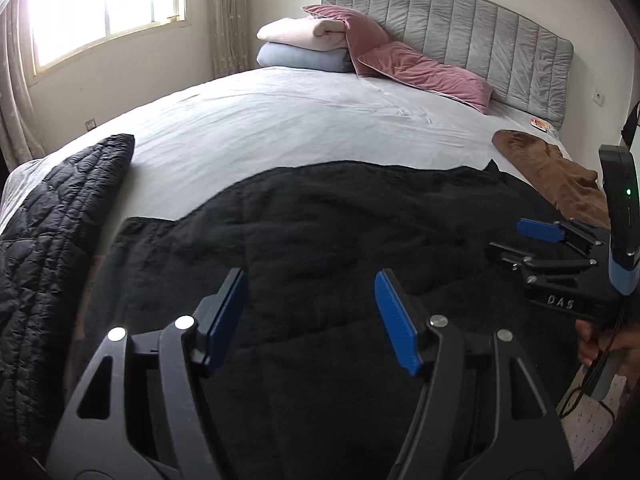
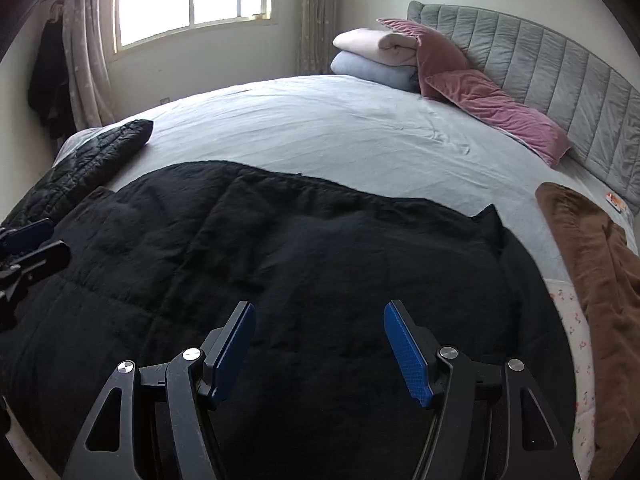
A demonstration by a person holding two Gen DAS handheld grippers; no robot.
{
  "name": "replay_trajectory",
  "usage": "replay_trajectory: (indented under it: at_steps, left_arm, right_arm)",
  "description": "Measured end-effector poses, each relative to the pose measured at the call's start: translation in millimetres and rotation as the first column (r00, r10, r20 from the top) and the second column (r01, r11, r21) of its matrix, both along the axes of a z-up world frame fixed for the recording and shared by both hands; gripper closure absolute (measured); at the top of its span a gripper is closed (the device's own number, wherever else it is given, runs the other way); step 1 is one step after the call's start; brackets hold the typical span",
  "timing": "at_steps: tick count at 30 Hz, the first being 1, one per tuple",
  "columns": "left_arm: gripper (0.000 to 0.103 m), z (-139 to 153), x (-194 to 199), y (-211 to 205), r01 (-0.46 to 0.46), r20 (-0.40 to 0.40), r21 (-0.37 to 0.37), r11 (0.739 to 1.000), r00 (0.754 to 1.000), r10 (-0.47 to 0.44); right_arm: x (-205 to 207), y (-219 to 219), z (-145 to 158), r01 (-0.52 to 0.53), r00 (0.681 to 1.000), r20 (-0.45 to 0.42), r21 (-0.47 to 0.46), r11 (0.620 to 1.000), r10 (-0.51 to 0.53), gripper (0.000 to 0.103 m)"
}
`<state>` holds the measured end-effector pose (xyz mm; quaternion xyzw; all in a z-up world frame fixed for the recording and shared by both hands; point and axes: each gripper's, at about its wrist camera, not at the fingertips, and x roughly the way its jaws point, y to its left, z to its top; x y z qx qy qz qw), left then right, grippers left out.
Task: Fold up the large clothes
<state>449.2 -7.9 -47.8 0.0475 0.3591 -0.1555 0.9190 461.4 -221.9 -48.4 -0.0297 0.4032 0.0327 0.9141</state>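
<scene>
Across the near half of the bed (image 1: 280,120) lies the task's thing, a large black garment (image 2: 300,248), spread nearly flat with a small corner peaking at its far right edge. Flanking it are a black quilted jacket (image 1: 60,240) on the left and a brown garment (image 2: 592,264) on the right; pink pillows (image 2: 500,104) and folded blankets (image 1: 304,46) sit by the headboard. Left gripper (image 1: 310,316) and right gripper (image 2: 319,350) both hover above the black cloth, jaws spread wide, holding nothing. Judged step: choosing grasp points. Done well, each gripper would pinch a matching edge or corner, lift evenly, and carry the fold over without dragging wrinkles. Only the left wrist view shows the right gripper from the side, with the holding hand (image 1: 604,346); only the right wrist view shows dark clothing (image 2: 50,80) hanging by the curtain.
</scene>
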Motion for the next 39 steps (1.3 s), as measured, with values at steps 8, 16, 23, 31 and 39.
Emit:
replay_trajectory:
  at_steps: [8, 16, 23, 31, 39]
  left_arm:
    - [0.036, -59.1, 16.1, 108.9, -0.259, -0.095, 0.161, 0.952, 0.957, 0.276]
    - [0.030, -21.5, -46.5, 165.0, -0.417, -0.097, 0.186, 0.889, 0.893, 0.440]
    - [0.017, -9.2, -156.9, 137.0, -0.393, -0.223, 0.107, 0.913, 0.886, 0.407]
    - [0.012, 1.7, -240.8, 85.3, -0.357, -0.290, 0.084, 0.930, 0.884, 0.366]
    - [0.007, -2.4, -274.6, 60.0, -0.347, -0.216, 0.118, 0.931, 0.906, 0.365]
  right_arm:
    - [-12.7, -150.6, -35.7, 0.326, 0.939, -0.107, -0.020, 0.945, -0.326, 0.036]
    - [-109.7, -211.1, 10.1, 0.476, 0.879, -0.087, 0.096, 0.874, -0.469, 0.030]
    - [-203.5, -121.2, 45.7, 0.351, 0.937, -0.035, 0.086, 0.933, -0.349, 0.017]
    - [-267.0, -31.5, 54.3, 0.248, 0.967, -0.061, 0.030, 0.968, -0.245, 0.013]
    - [-279.9, 16.3, 27.8, 0.157, 0.984, -0.087, 0.011, 0.987, -0.156, 0.012]
